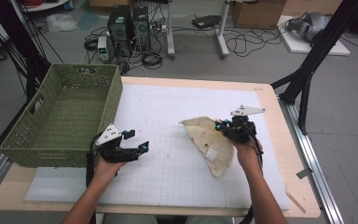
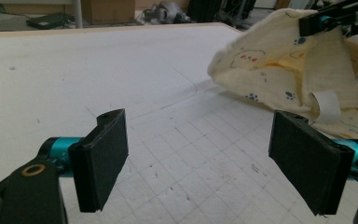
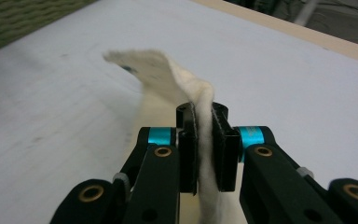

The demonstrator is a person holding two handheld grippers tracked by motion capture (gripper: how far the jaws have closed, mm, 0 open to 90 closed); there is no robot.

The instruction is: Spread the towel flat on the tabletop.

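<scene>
- Cream cloth (image 1: 209, 140): soft, matt woven fabric with small prints.
- Basket (image 1: 60, 116): green woven wicker, rough.
- Table (image 1: 279, 154): pale wood edge under a matt white gridded sheet (image 1: 168, 154).

My right gripper (image 3: 204, 140) hides the pinched fold of the cloth (image 3: 168, 79), whose far tip blurs beside the cut-off basket (image 3: 23, 18).

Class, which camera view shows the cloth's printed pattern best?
The left gripper view: the cloth shows its small prints and white tag. The high view gives its whole outline, prints too small. The right gripper view shows just a blurred fold pinched in the right gripper.
</scene>
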